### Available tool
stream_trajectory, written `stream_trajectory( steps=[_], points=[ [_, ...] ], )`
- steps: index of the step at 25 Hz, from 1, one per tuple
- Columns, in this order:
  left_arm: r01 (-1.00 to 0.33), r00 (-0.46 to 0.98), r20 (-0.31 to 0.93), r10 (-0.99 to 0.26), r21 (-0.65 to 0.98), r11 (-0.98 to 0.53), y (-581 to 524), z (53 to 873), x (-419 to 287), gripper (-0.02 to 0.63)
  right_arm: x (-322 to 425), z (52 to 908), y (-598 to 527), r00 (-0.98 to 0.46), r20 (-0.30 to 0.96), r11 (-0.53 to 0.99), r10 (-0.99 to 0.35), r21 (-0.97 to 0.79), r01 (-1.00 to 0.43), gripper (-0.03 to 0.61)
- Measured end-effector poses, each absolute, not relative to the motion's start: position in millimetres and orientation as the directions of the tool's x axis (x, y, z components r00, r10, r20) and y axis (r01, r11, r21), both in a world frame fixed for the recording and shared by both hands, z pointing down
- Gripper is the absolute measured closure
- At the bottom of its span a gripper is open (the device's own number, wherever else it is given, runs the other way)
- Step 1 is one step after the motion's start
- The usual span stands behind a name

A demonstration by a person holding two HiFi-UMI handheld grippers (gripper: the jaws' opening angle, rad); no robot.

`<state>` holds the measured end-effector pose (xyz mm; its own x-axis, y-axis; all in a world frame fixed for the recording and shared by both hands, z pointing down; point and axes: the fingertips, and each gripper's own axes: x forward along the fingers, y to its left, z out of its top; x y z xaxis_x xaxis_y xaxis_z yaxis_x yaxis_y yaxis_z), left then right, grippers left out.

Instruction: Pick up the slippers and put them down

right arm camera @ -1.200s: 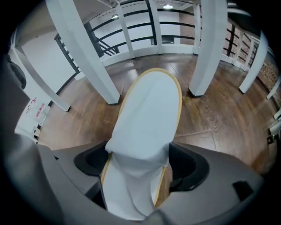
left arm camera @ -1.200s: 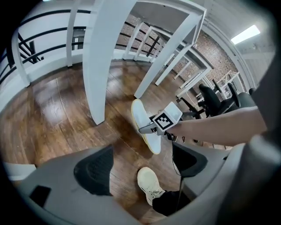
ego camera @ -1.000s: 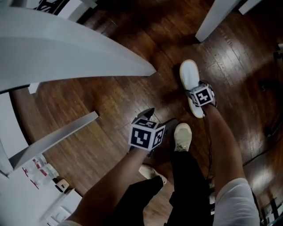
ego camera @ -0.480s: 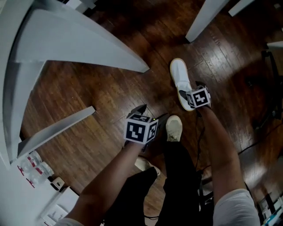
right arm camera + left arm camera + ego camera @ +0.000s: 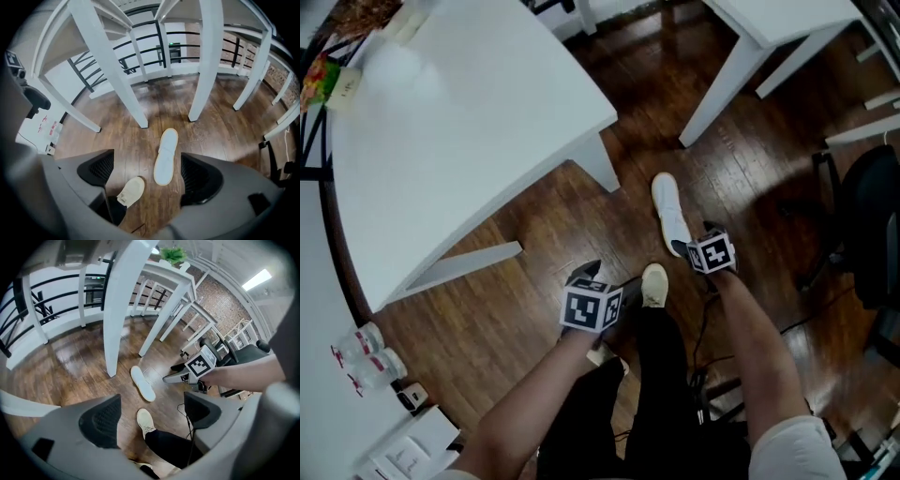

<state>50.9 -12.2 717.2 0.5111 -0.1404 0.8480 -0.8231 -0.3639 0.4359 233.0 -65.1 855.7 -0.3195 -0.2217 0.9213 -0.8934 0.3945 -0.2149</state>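
Observation:
One white slipper [image 5: 667, 211] lies flat on the dark wooden floor, just beyond the person's cream shoe [image 5: 654, 284]. My right gripper [image 5: 684, 247] hovers beside the slipper's near end, open and holding nothing. In the right gripper view the slipper [image 5: 166, 157] lies on the floor below and between the jaws, apart from them. My left gripper [image 5: 584, 273] hangs to the left of the shoe, open and empty. The left gripper view takes in the slipper [image 5: 142, 383], the shoe [image 5: 145, 421] and the right gripper [image 5: 187, 373]. No second slipper shows.
A large white table [image 5: 459, 141] spreads over the upper left, with one leg [image 5: 602, 169] close to the slipper. Another white table [image 5: 769, 23] stands at the upper right. A black office chair [image 5: 867, 225] is at the right. Cables [image 5: 705, 370] trail by the person's legs.
The head view has pulled up and back, so more of the tables shows. The right gripper has come off the slipper's near end. The slipper stays flat on the floor.

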Motion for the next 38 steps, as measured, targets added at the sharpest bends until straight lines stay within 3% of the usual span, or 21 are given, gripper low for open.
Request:
stream_trajectory(
  steps=[6, 10, 20, 28, 38],
  points=[
    [-0.835, 0.523, 0.826, -0.211, 0.447, -0.321, 14, 590, 6, 0.19, 216, 703, -37, -0.338, 0.913, 0.4, -0.228, -0.228, -0.887, 0.114],
    [-0.844, 0.522, 0.804, -0.286, 0.439, -0.307, 30, 514, -31, 0.19, 195, 589, -45, -0.363, 0.878, 0.407, -0.311, -0.222, -0.886, 0.138],
    [-0.906, 0.42, 0.743, -0.521, 0.375, -0.196, 118, 316, -178, 0.19, 103, 328, 22, -0.415, 0.809, 0.568, -0.416, -0.125, -0.814, 0.138],
    [-0.944, 0.287, 0.698, -0.656, 0.324, -0.067, 186, 241, -284, 0.19, 21, 235, 59, -0.467, 0.768, 0.65, -0.438, -0.088, -0.755, 0.14],
    [-0.947, 0.23, 0.624, -0.747, 0.319, -0.025, 257, 180, -323, 0.19, -35, 163, 131, -0.568, 0.685, 0.705, -0.457, -0.11, -0.701, 0.141]
  ],
)
